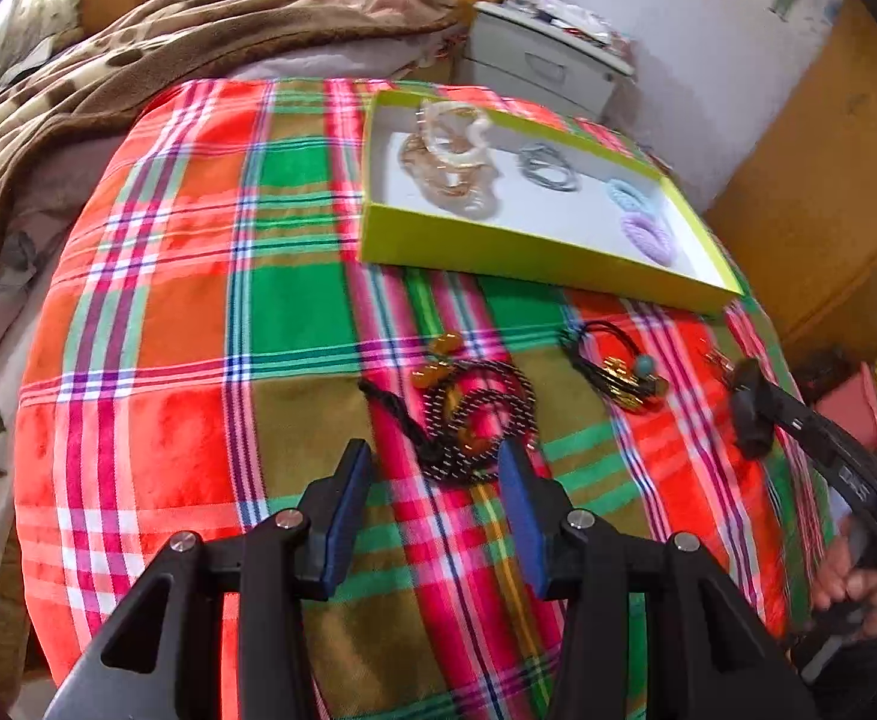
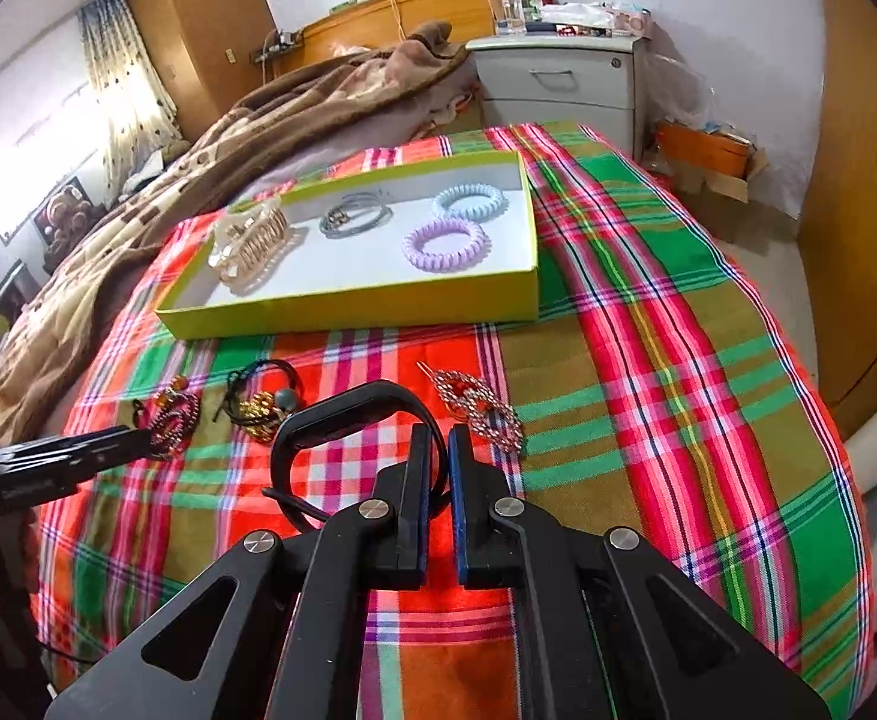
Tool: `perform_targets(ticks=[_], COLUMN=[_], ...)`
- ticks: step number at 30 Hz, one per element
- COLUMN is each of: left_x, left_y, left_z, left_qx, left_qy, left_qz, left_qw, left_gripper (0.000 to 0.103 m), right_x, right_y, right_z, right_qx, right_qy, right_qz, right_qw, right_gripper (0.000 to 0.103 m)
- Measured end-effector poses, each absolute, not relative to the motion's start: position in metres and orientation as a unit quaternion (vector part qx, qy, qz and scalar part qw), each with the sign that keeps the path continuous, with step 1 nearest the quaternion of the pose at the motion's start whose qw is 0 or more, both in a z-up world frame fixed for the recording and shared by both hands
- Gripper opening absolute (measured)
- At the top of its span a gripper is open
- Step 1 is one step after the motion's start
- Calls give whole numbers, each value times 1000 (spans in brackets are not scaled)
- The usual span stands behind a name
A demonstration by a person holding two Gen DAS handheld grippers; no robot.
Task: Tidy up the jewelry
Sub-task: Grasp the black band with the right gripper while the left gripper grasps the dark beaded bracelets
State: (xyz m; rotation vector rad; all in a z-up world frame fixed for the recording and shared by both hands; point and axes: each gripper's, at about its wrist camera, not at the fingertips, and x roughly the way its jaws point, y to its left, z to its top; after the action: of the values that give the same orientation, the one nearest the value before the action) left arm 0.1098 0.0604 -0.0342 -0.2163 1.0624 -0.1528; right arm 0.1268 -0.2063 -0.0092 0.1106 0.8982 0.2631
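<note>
My left gripper (image 1: 435,462) hangs open just above a black beaded necklace with amber beads (image 1: 468,414), which lies on the plaid cloth between its blue pads. My right gripper (image 2: 440,441) is shut on a black band (image 2: 342,414), whose loop curves off to the left of the fingers. A rhinestone hair clip (image 2: 486,408) lies just beyond the right fingertips. A black hair tie with gold and teal beads (image 2: 264,402) sits between the two grippers. The yellow-green box (image 2: 354,306) further back holds claw clips (image 2: 252,246), grey ties (image 2: 354,213) and a blue coil tie (image 2: 468,201) and a purple one (image 2: 444,246).
Everything rests on a plaid cloth (image 2: 648,360) over a bed. A brown blanket (image 2: 258,138) is bunched at the back left. A grey nightstand (image 2: 558,84) stands behind the box. A person's hand (image 1: 852,576) grips the right tool's handle at the right edge of the left wrist view.
</note>
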Motion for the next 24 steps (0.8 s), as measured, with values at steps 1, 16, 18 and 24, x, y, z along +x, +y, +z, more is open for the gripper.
perform_targets(ticks=[1,16,18,24], left_x=[111,113,117,123], left_y=[59,33,34,33], left_z=[-34,-34,-34,-36], left_qx=[-97,-9,-15,-9], left_qy=[504,510,511,504], left_qz=[-65,-38,-33,-24], left_qw=[856,859,859,863], left_gripper=[46,45,44,34], right_x=[127,132,132,132], right_y=[-205,-203,-205,-208], right_z=[-8,-12,-12,-14], right_qx=[53,70,71,77], right_qy=[431,426,426,426], right_qz=[129,154,156,156], right_qw=[891,889,889,888], right_gripper=[5,5,6,6])
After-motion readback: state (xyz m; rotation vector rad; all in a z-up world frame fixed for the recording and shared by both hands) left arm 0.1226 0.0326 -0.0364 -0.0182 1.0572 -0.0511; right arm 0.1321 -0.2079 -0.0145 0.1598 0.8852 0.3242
